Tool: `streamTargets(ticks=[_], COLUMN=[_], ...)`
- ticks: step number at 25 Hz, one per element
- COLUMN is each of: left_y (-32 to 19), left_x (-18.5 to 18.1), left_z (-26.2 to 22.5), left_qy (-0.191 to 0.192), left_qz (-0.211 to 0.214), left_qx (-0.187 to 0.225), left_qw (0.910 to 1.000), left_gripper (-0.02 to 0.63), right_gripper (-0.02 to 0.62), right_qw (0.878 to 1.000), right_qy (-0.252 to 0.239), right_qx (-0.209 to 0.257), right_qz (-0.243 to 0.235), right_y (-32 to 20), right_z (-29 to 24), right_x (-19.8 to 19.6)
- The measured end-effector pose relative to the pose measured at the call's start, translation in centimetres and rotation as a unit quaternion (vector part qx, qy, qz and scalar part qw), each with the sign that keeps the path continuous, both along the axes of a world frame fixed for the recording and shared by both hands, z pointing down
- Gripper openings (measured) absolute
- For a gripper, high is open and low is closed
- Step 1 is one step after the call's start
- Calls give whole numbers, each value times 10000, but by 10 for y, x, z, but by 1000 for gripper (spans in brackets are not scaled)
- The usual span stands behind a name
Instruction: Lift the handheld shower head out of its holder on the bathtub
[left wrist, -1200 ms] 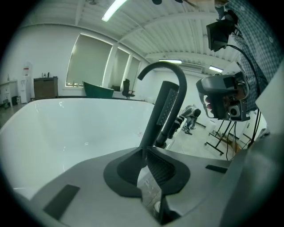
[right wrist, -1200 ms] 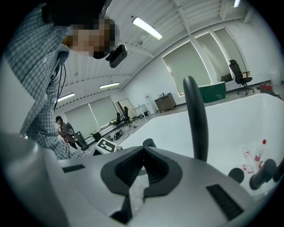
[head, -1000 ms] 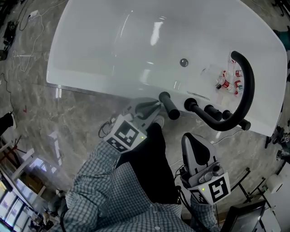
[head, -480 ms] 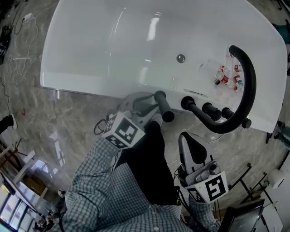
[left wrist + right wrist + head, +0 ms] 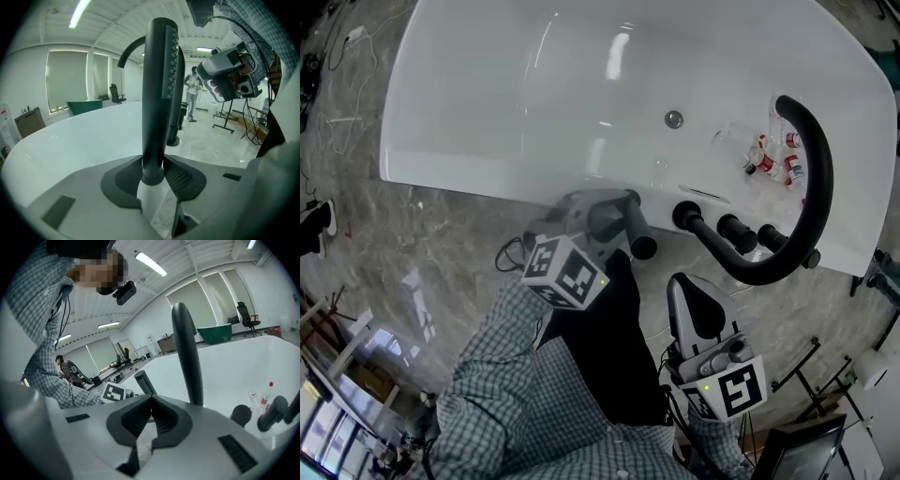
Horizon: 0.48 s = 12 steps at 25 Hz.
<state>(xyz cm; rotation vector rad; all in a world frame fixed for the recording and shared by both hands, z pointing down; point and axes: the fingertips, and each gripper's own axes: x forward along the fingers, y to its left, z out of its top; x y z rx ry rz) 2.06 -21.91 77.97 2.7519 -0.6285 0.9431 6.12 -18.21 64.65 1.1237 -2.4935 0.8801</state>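
Left gripper [image 5: 614,211] has slid in toward the tub rim since the earlier frame. Its fingers [image 5: 185,178], closed then and sitting left of the shower head [image 5: 637,230], have just been opening and now stand wide with the head between them. In the left gripper view the shower head [image 5: 159,93] rises upright through the gap, nozzle strip facing right, with its lower shaft level with the pads. The shaft sits very close to both pads, but no clamping shows, so I call this open around it, not gripping. The head stands on the near rim of the bathtub [image 5: 534,112], left of the black knobs [image 5: 736,230] and the arched spout [image 5: 811,178]. I can't make out the holder itself. Right gripper [image 5: 696,295] hangs near the person's body, well short of the rim and near-right of the shower head. Its fingers [image 5: 136,420] are closed tip to tip with nothing between them. From the right gripper view the spout [image 5: 187,352] stands ahead and the shower head [image 5: 144,381] pokes up to the left. A few small bottles [image 5: 773,164] lie in the tub at the far right.
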Motion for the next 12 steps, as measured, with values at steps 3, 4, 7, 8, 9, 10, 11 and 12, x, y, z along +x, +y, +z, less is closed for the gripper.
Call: streamTargets(ticks=[3, 4, 7, 8, 9, 10, 11, 12], left_y=[-1, -1, -2, -2, -2, -2, -1, -1], left_x=[2, 2, 3, 3, 4, 4, 3, 4], left_z=[0, 1, 2, 2, 2, 2, 2, 2], left_qy=[-20, -23, -10, -6, -4, -1, 4, 8], left_qz=[130, 170, 247, 250, 240, 222, 203, 196], left_qx=[76, 98, 134, 144, 153, 159, 161, 161], left_qw=[9999, 9998, 9996, 9996, 9996, 9996, 9997, 9997], left_gripper=[114, 114, 114, 114, 114, 114, 114, 114], right_gripper=[15, 15, 15, 15, 15, 15, 15, 15], right_qw=[10000, 10000, 9999, 9999, 9999, 9999, 9999, 9999], right_qy=[-27, -28, -43, -50, -53, -53, -52, -51], right_qx=[-32, -45, -89, -105, -116, -124, -131, -136], right_qz=[25, 32, 53, 56, 55, 53, 51, 50], right_y=[-1, -1, -1, -1, 0, 1, 1, 2], right_z=[-1, 0, 4, 5, 6, 7, 8, 8], right_x=[0, 0, 2, 2, 2, 2, 1, 1])
